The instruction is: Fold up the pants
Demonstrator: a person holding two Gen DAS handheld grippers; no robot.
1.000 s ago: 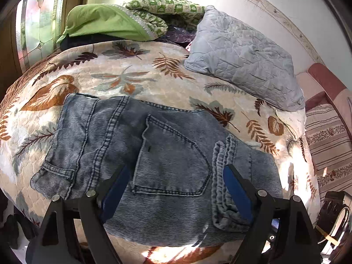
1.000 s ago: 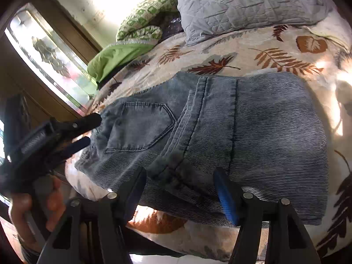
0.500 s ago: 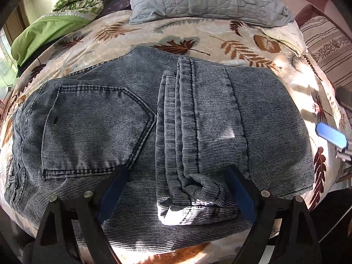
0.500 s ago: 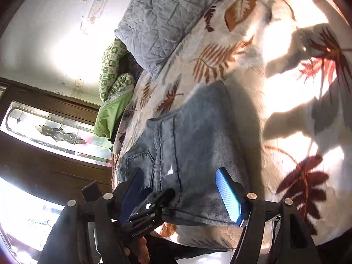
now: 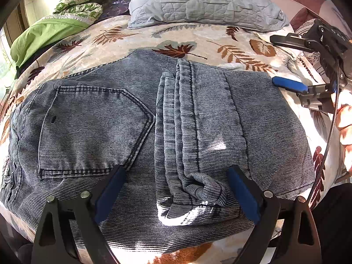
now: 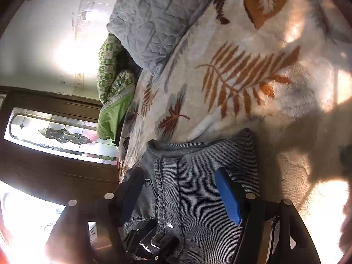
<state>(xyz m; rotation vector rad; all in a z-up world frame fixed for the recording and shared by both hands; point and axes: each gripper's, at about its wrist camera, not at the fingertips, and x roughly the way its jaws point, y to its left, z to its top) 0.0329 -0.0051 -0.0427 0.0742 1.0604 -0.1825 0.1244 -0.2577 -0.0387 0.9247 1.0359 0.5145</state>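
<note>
Where the sun falls across the leaf-print bedspread (image 5: 198,37), the pants (image 5: 136,127) lie folded into a squat grey-blue block near the bed's front edge, back pocket up on one side and a bunched leg hem lying over the middle. The left gripper (image 5: 176,189) hangs just above the near edge of the denim, blue-padded tongs spread wide with nothing between them. The right gripper (image 5: 288,61) shows in that same view beside the far corner of the pants, likewise spread, one blue pad close to the fabric; whether it touches I cannot tell. The hand holding it is cut off by the frame's edge. From the right wrist view, glare washes out the wall and lower corners, and only a strip of the pants (image 6: 198,176) shows between the tongs (image 6: 180,195). A grey quilted pillow (image 5: 202,2) and a green cover (image 5: 44,37) sit at the head of the bed, well apart from the pants.
</note>
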